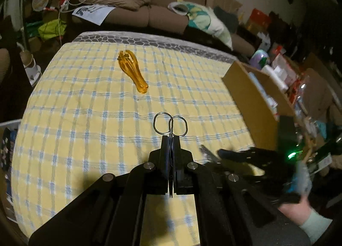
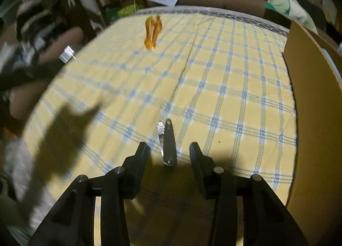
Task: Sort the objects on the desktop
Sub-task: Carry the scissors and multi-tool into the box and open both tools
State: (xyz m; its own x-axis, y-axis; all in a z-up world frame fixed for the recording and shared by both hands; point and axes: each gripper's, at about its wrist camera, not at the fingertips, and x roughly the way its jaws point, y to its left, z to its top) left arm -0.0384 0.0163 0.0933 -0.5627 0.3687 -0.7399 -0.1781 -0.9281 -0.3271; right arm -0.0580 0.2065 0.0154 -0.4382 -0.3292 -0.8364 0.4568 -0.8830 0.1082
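Note:
My left gripper (image 1: pixel 170 139) is shut on small steel scissors (image 1: pixel 170 125); their finger loops stick out past the fingertips, above the yellow checked tablecloth (image 1: pixel 85 117). An amber hair claw clip (image 1: pixel 133 71) lies farther back on the cloth; it also shows in the right wrist view (image 2: pixel 152 32). My right gripper (image 2: pixel 168 150) is open, its fingers on either side of a grey nail clipper (image 2: pixel 168 143) that lies on the cloth (image 2: pixel 224 96). The right gripper shows blurred at the lower right of the left wrist view (image 1: pixel 241 154).
An open cardboard box (image 1: pixel 254 98) with items inside stands at the table's right edge; it also shows in the right wrist view (image 2: pixel 314 107). A brown sofa (image 1: pixel 149 6) with cushions and papers is behind the table. Clutter surrounds the table.

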